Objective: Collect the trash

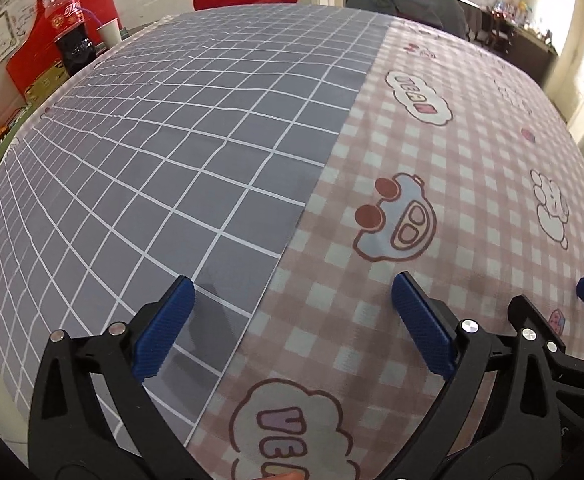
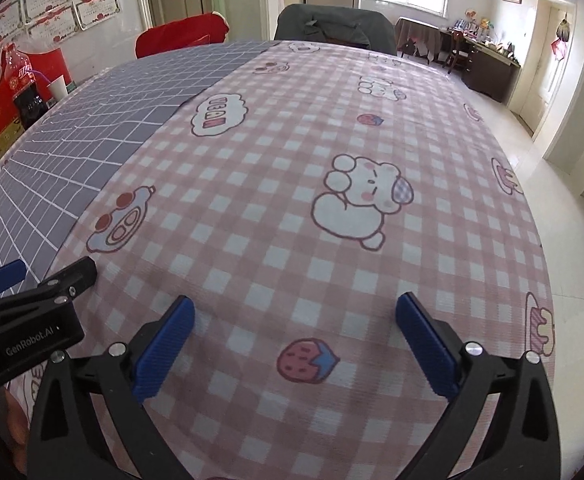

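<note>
The left gripper [image 1: 292, 312] has two black plastic arms with triangular cut-outs, each ending in a blue ribbed rubber pad [image 1: 165, 328], and round silver screws [image 1: 117, 328] at the pivots. The right gripper [image 2: 295, 340] is built the same: black cut-out arms, blue ribbed pads [image 2: 426, 346], silver screw heads [image 2: 472, 349]. Seen from the right wrist, the left gripper's black housing bears white lettering "GenRobot.AI" [image 2: 27, 343].
</note>
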Motion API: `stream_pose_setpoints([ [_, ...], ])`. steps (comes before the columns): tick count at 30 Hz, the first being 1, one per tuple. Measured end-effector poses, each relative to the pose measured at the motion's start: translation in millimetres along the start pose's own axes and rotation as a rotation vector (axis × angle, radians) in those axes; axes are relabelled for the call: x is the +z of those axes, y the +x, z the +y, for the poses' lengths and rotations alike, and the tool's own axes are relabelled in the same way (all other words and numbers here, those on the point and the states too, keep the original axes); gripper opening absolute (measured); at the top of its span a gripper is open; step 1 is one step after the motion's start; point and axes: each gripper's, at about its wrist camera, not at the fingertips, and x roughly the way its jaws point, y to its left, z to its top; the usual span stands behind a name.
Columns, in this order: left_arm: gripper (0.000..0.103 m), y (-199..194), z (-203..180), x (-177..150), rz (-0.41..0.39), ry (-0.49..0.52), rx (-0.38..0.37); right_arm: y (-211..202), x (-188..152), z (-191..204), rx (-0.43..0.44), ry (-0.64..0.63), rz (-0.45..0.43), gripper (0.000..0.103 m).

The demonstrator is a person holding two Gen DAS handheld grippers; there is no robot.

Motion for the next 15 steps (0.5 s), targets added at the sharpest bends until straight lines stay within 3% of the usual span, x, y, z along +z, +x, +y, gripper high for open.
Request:
stream_pose_setpoints([
  [7,0.098,1.6,2.2,-3.8,-0.052,-0.049,0.018,-0.5,-0.4,-0.1,0.001,0.000,0.000,0.099],
  [15,0.098,1.5,3.1,-2.8,-0.048,-0.087,0.045,-0.5,-0.1,-0.3,0.001,0.000,-0.001,0.099],
])
